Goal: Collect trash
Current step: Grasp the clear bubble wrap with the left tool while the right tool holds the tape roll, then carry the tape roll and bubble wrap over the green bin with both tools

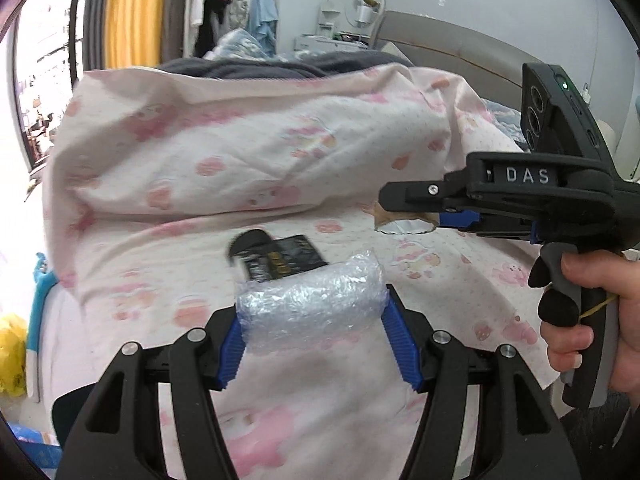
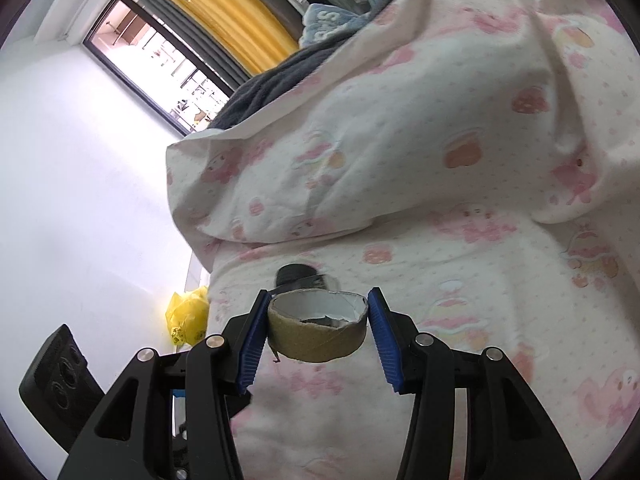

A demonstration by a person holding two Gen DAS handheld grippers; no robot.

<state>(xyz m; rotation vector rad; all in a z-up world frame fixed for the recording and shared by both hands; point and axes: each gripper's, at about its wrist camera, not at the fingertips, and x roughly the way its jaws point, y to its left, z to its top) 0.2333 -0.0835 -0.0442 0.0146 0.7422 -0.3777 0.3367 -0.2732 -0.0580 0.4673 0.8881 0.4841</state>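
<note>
My left gripper [image 1: 314,314] is shut on a wad of clear bubble wrap [image 1: 312,304] above the pink-patterned bed sheet [image 1: 340,400]. Just beyond it lies a black tube or wrapper with gold print [image 1: 280,260]. My right gripper [image 2: 318,320] is shut on a brown cardboard tape core [image 2: 318,330], held sideways. In the left wrist view the right gripper [image 1: 452,216] shows at the right with the core [image 1: 404,222] in its blue pads. The black wrapper [image 2: 300,276] also shows behind the core.
A bunched pink-patterned duvet [image 1: 260,140] rises behind the items, with a dark grey blanket [image 1: 248,66] further back. A yellow bag [image 2: 188,314] sits on the floor beside the bed by the white wall. Clothes hang near the yellow curtain [image 1: 134,12].
</note>
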